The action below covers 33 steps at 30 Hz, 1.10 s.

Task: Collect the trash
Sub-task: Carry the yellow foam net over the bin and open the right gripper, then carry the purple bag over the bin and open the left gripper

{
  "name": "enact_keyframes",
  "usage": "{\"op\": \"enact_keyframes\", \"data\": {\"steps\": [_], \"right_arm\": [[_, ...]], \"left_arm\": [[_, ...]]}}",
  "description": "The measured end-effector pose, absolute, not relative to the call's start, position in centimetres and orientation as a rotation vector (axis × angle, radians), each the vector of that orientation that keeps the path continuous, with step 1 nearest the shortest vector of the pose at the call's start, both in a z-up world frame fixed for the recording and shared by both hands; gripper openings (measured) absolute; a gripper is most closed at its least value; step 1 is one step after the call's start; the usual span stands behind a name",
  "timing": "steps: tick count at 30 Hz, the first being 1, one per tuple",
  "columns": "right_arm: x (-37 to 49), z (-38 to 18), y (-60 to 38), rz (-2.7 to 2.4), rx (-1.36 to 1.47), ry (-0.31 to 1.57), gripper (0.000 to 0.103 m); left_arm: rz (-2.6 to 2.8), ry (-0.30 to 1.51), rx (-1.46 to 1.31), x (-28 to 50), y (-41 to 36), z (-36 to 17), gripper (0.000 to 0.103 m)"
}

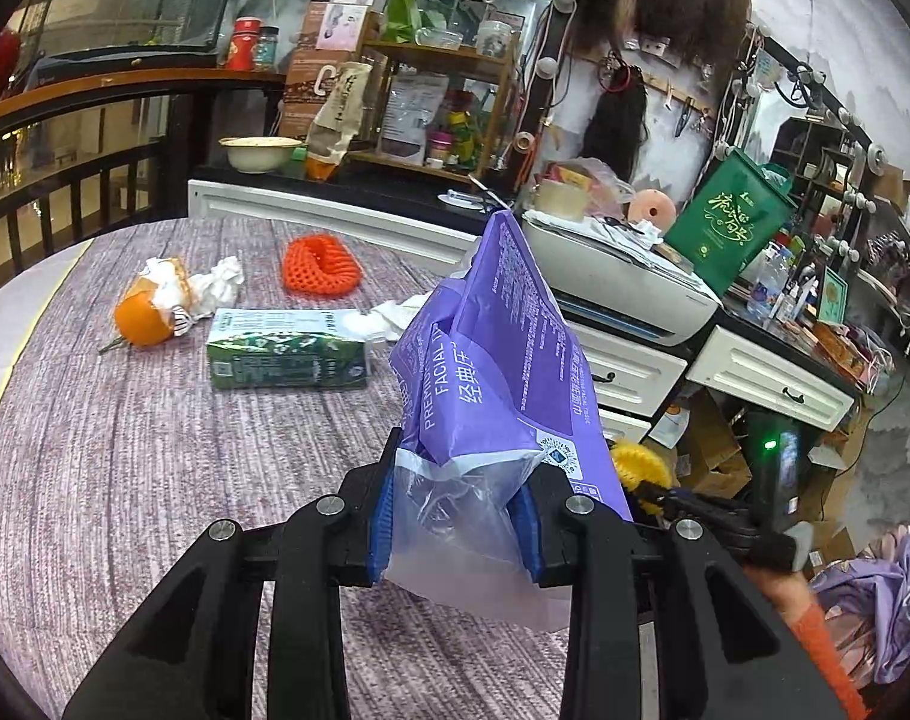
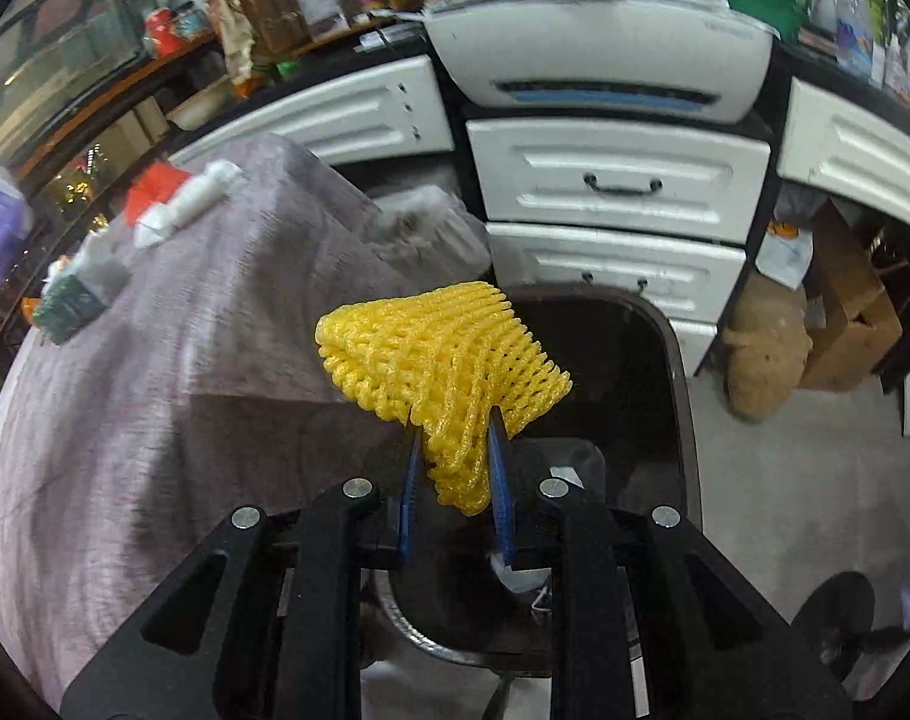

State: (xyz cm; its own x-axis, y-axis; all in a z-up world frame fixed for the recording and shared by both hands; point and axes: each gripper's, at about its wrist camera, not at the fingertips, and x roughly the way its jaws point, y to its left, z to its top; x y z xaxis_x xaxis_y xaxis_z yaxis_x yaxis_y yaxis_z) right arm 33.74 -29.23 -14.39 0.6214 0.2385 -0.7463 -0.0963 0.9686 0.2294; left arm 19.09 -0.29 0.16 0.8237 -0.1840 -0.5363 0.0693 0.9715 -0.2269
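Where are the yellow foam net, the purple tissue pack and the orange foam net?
yellow foam net (image 2: 437, 360): right wrist view, middle of the mesh above the pads.
purple tissue pack (image 1: 503, 348): left wrist view, its printed purple face.
orange foam net (image 1: 320, 270): left wrist view, front of the ring, lying on the table.

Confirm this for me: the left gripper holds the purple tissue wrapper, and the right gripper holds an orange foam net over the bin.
One thing is wrong: the foam net in the right gripper is yellow, not orange, as the right wrist view shows. The orange net lies on the table. The rest stands: the left gripper holds the purple tissue wrapper, and the bin is below.
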Motion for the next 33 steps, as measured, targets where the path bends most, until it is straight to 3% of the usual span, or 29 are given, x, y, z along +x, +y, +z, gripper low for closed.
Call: {"op": "enact_keyframes", "data": {"steps": [11, 13, 15, 16, 28, 30, 33], "right_arm": [[37.1, -21.5, -30.1, 0.103, 0.225, 1.029, 0.022], [37.2, -22.2, -30.1, 0.092, 0.231, 1.044, 0.034], [36.9, -22.6, -30.3, 0.069, 0.235, 1.044, 0.06], [36.7, -22.6, -30.4, 0.058, 0.233, 1.037, 0.063], [33.1, -17.9, -33.2, 0.012, 0.222, 0.91, 0.065], [32.2, -16.8, -34.3, -0.01, 0.241, 0.878, 0.072], [30.9, -15.6, -36.0, -0.043, 0.275, 0.834, 0.074]], "left_arm": [[-0.177, 0.611, -0.19, 19.8, -2.4, -0.2, 0.032], [-0.182, 0.615, -0.19, 19.9, -2.6, -0.3, 0.032], [-0.189, 0.619, -0.191, 20.0, -2.9, -0.4, 0.032], [-0.192, 0.62, -0.189, 20.1, -3.0, -0.4, 0.032], [-0.276, 0.644, -0.166, 21.2, -6.8, -0.7, 0.032], [-0.297, 0.655, -0.166, 21.5, -7.7, -0.9, 0.032], [-0.333, 0.673, -0.159, 21.8, -9.4, -1.2, 0.032]]}}
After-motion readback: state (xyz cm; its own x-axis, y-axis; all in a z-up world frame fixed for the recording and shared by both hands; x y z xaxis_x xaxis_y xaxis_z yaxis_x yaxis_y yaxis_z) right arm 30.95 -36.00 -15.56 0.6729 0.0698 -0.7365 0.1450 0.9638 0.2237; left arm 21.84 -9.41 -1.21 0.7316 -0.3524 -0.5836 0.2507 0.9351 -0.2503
